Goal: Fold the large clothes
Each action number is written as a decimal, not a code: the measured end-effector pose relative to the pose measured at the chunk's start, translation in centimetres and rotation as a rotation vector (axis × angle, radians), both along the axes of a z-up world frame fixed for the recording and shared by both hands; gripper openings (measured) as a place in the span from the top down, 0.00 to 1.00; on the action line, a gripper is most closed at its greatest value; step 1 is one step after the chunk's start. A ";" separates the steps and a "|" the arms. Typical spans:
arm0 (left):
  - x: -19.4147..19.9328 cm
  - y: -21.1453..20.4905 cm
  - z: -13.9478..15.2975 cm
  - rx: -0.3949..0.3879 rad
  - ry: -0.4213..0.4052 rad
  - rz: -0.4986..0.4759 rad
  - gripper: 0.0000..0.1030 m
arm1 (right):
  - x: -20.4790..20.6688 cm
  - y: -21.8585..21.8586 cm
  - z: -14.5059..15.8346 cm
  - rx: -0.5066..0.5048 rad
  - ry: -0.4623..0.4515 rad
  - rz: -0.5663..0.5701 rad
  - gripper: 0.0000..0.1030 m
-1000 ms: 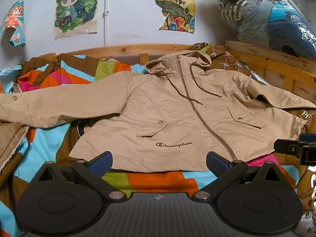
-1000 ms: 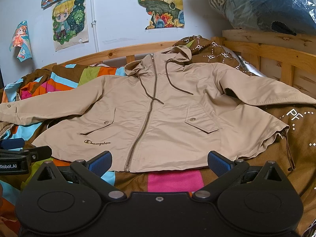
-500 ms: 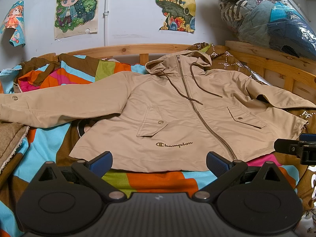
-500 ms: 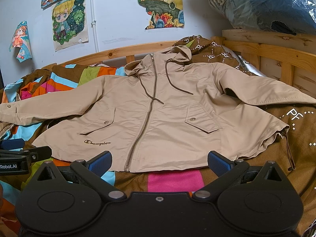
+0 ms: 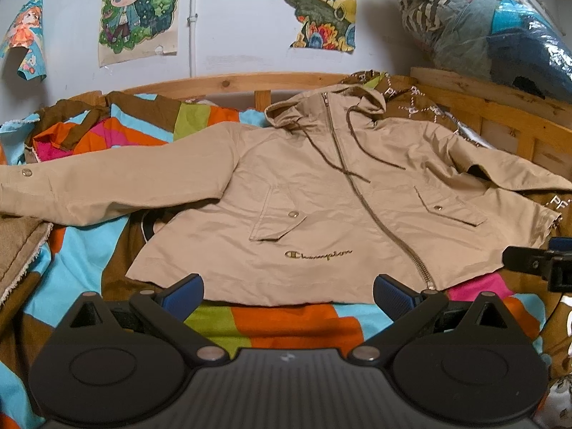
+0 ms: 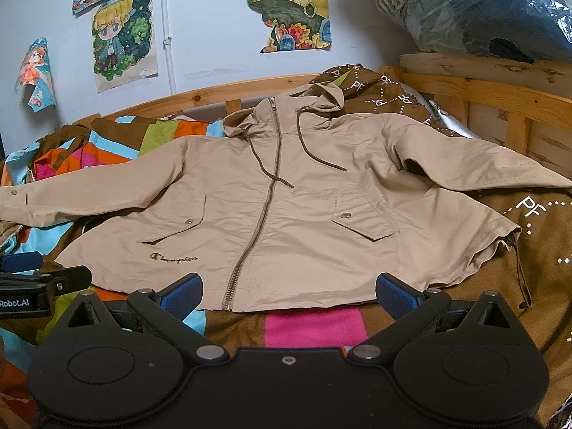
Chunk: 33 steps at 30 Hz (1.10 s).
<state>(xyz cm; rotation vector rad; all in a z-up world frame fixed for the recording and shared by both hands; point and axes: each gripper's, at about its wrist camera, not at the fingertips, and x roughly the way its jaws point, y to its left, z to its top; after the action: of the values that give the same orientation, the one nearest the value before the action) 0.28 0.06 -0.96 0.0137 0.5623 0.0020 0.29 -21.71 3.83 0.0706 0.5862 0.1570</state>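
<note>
A beige hooded zip jacket (image 5: 321, 200) (image 6: 286, 193) lies flat and face up on the bed, zipped, both sleeves spread out sideways and the hood toward the wall. My left gripper (image 5: 287, 295) hovers just short of the hem, left of the zipper, open with nothing between its blue pads. My right gripper (image 6: 287, 295) is open too, near the hem around the zipper's lower end, empty. Each gripper's tip shows at the edge of the other's view.
A colourful patchwork blanket (image 5: 279, 325) covers the bed under the jacket. A brown patterned cloth (image 6: 386, 89) lies behind the hood and to the right. A wooden bed rail (image 6: 482, 85) runs along the back and right; a plastic-wrapped bundle (image 5: 482, 25) sits on it.
</note>
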 end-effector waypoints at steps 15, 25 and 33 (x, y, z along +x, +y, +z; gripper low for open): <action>4.0 -0.1 1.9 0.004 0.113 0.011 0.01 | 0.2 -1.7 -0.3 -0.001 0.068 -0.142 0.00; 10.1 -3.5 7.7 0.084 0.164 -0.152 0.01 | 0.6 -4.2 1.0 0.066 0.031 -0.247 0.00; 15.4 -8.4 9.5 0.085 0.164 -0.275 0.01 | 1.1 -7.5 2.4 0.066 -0.056 -0.367 0.00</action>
<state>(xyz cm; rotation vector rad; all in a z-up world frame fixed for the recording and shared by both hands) 15.66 -8.33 8.51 0.1752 0.7205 -0.2444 1.41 -29.19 6.21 0.2352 0.5029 -0.1772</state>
